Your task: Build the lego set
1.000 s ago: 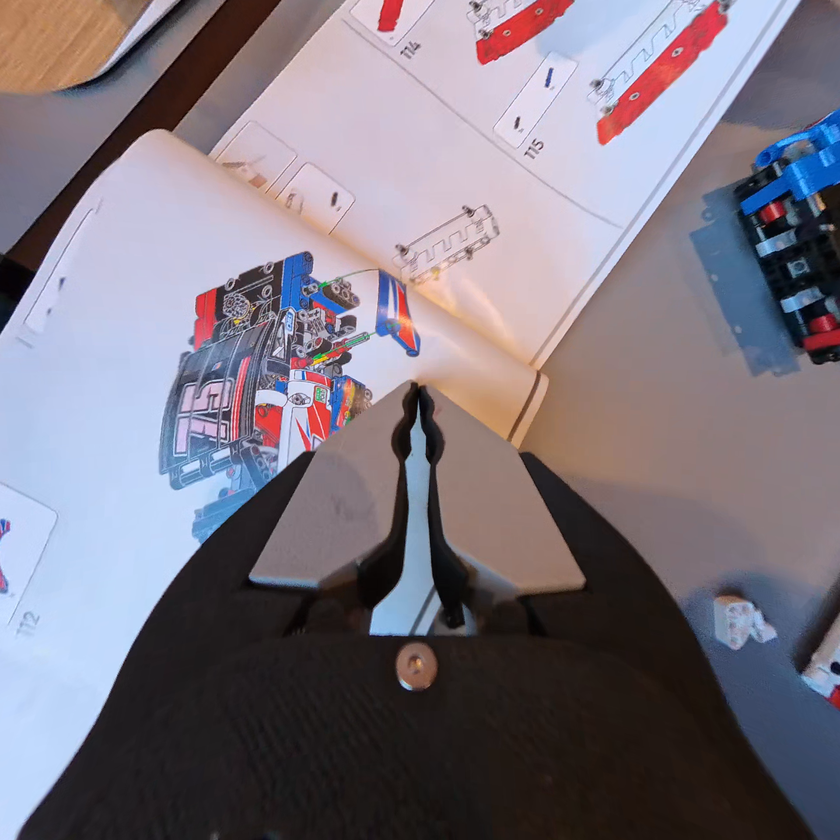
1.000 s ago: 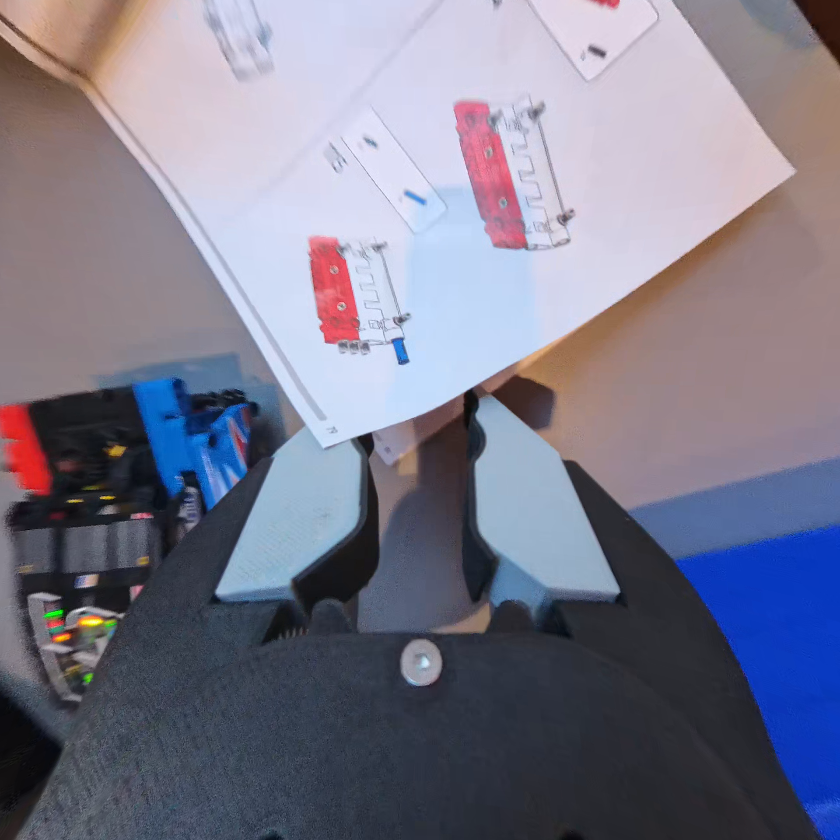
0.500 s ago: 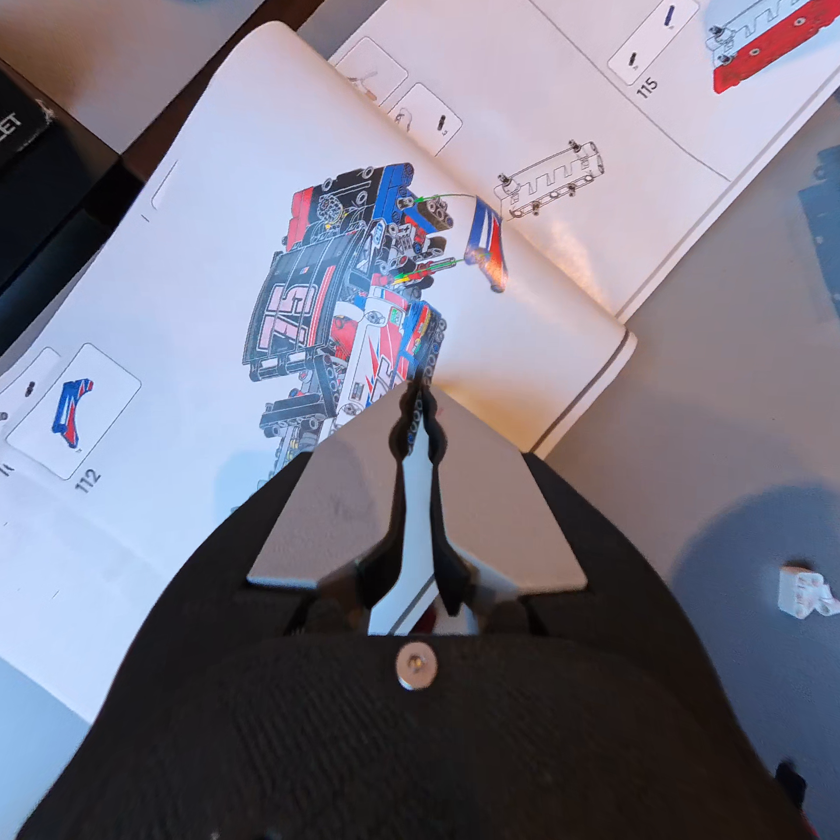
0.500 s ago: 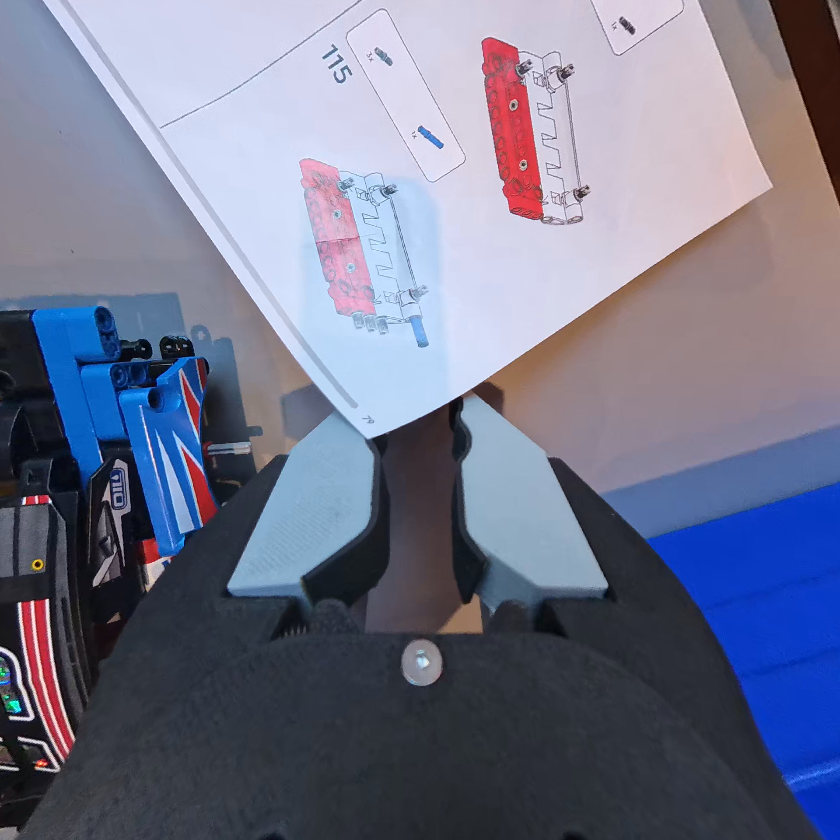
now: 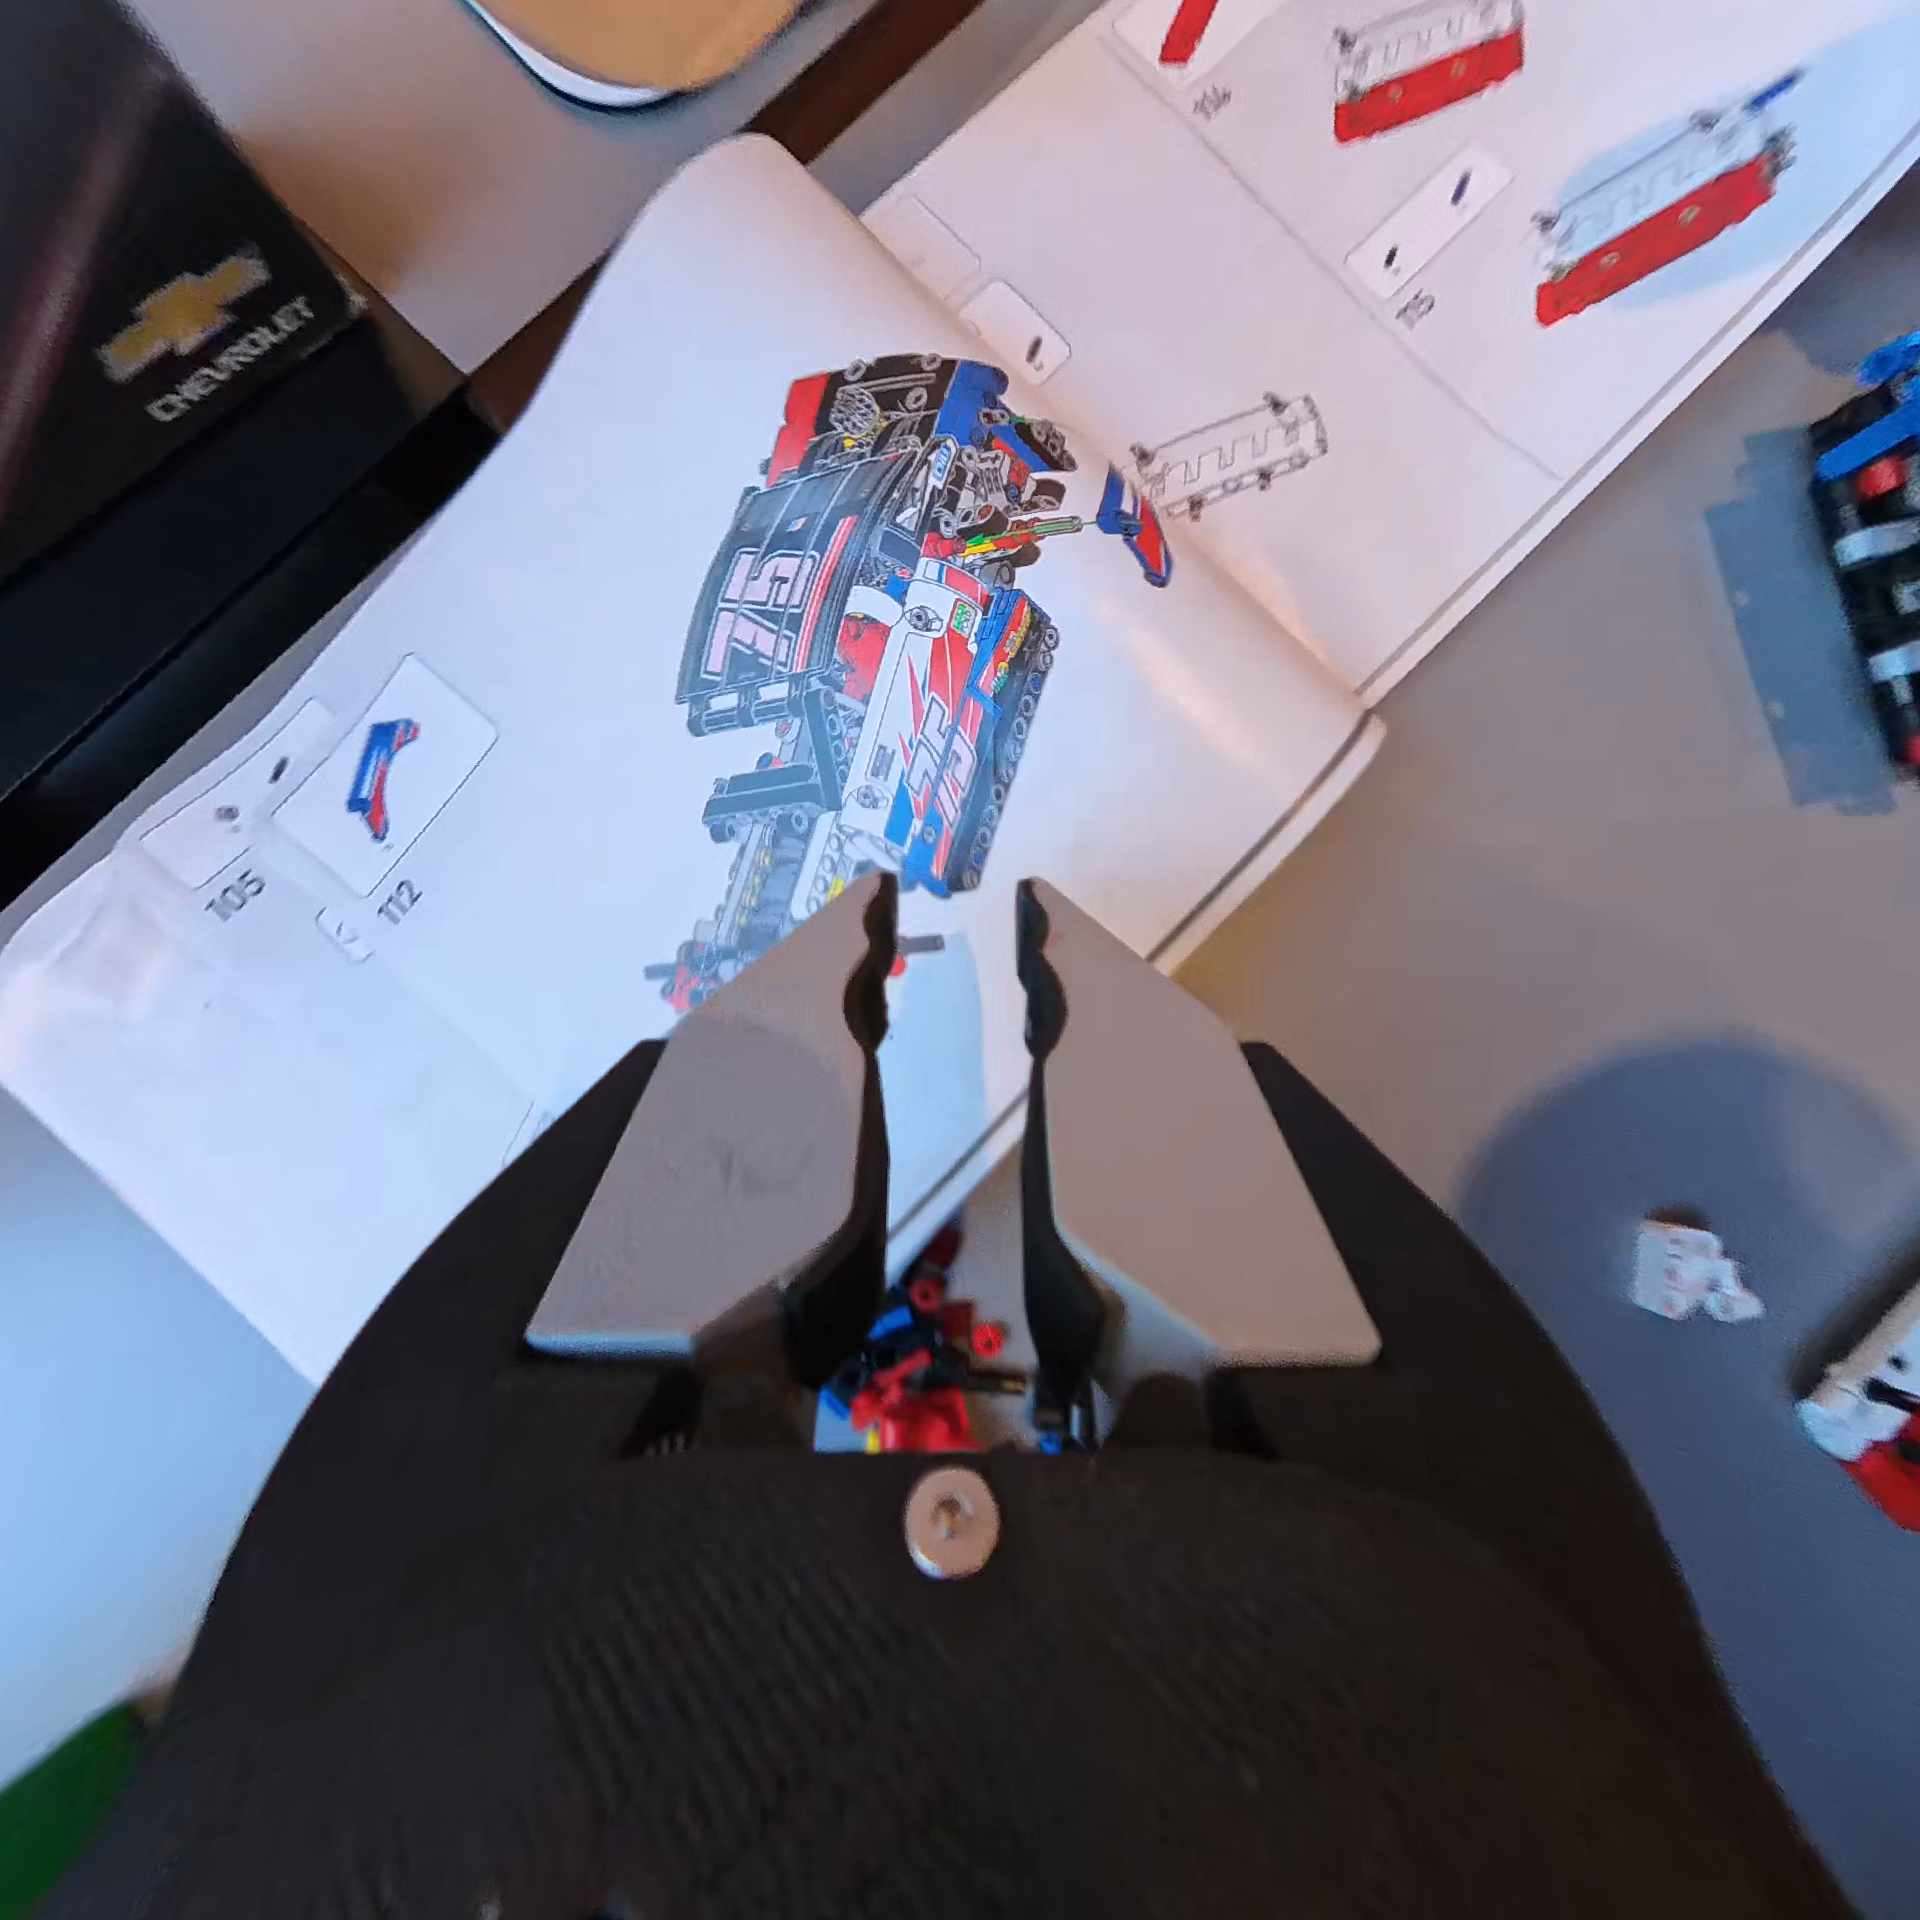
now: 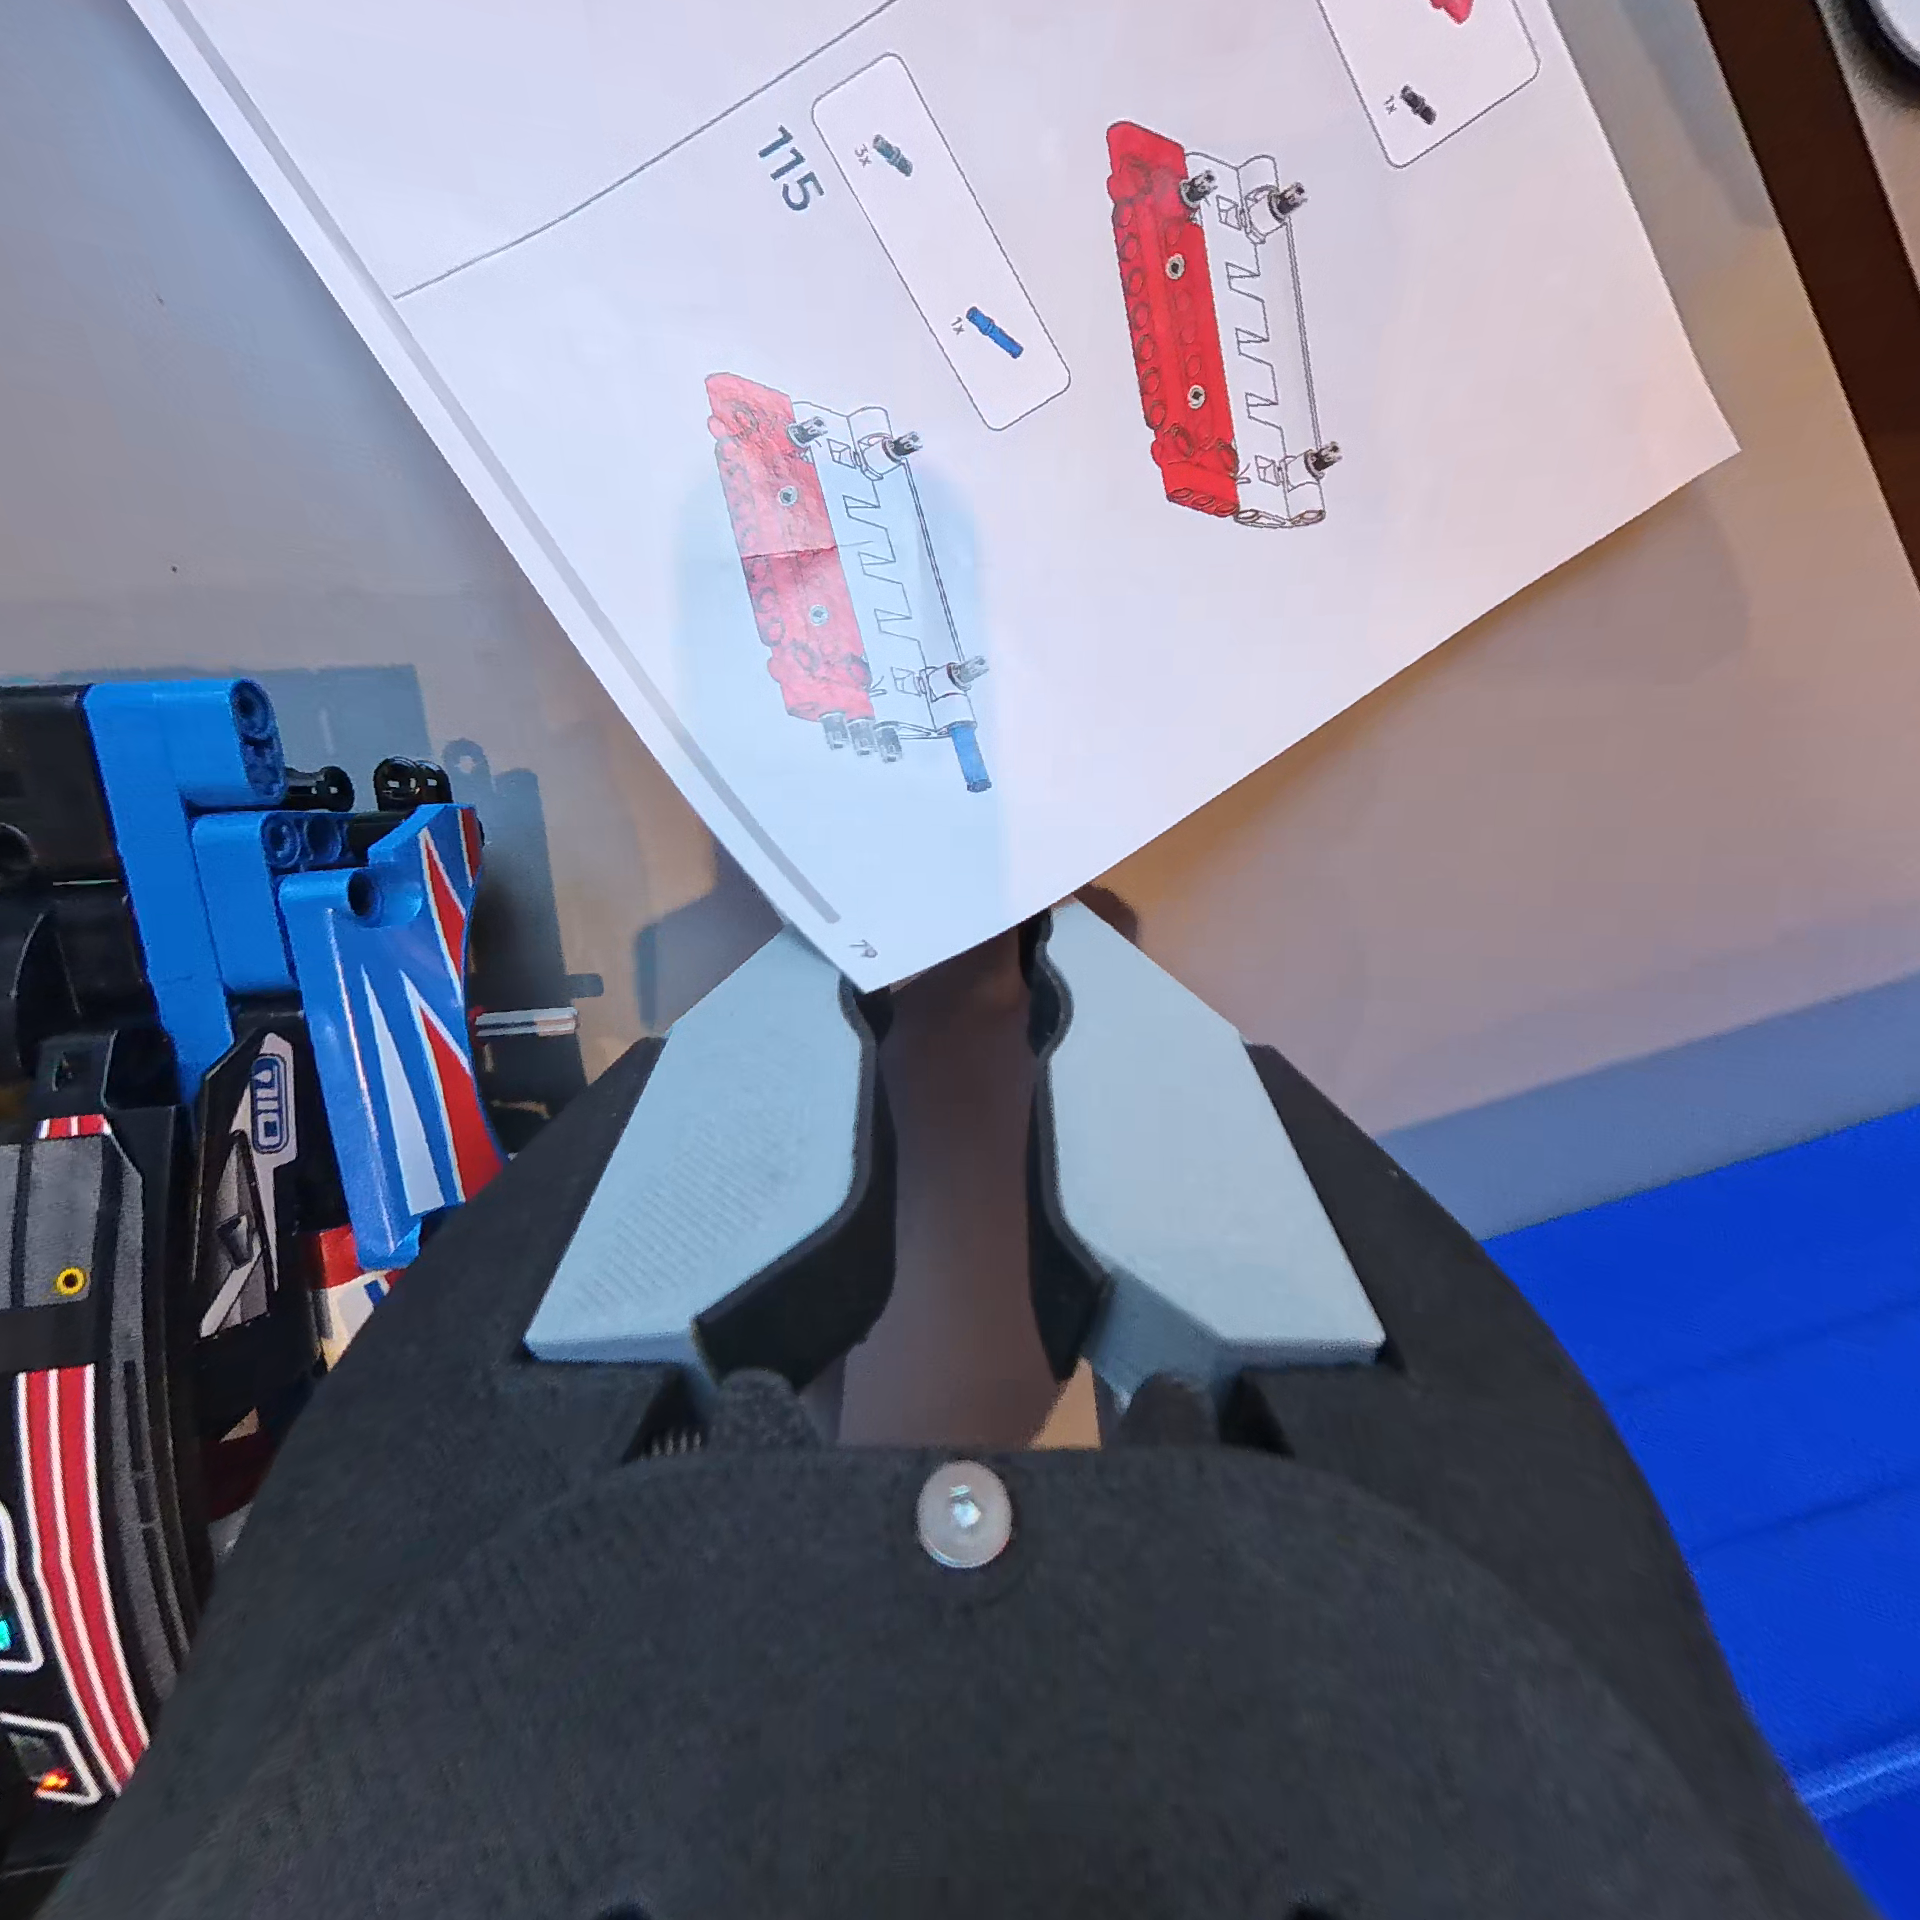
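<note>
The open instruction booklet (image 5: 582,644) lies on the grey table, and its right page (image 6: 935,312) fills the top of the right wrist view. My left gripper (image 5: 956,894) is open and empty, hovering over the booklet's near edge. A small pile of red, blue and black lego pins (image 5: 914,1371) shows between its fingers, low down. The partly built blue, black and red lego car (image 6: 239,987) stands left of my right gripper (image 6: 951,966). That gripper is open with a narrow gap, and the page's corner lies over its fingertips. The car also shows in the left wrist view (image 5: 1870,582).
A black box (image 5: 156,343) stands at the back left beside the booklet. A small white lego piece (image 5: 1683,1273) and a red and white piece (image 5: 1870,1423) lie on the table to the right. A blue surface (image 6: 1714,1455) borders the table at the right. The tips of one gripper are about 35 centimeters away from the tips of the other. Between my left fingertips and the small white lego piece (image 5: 1683,1273) there is roughly 20 centimeters.
My left gripper was shut and has opened, and it has drawn back from the booklet. My right gripper's gap narrowed a little and its view shifted, bringing the car in closer on the left.
</note>
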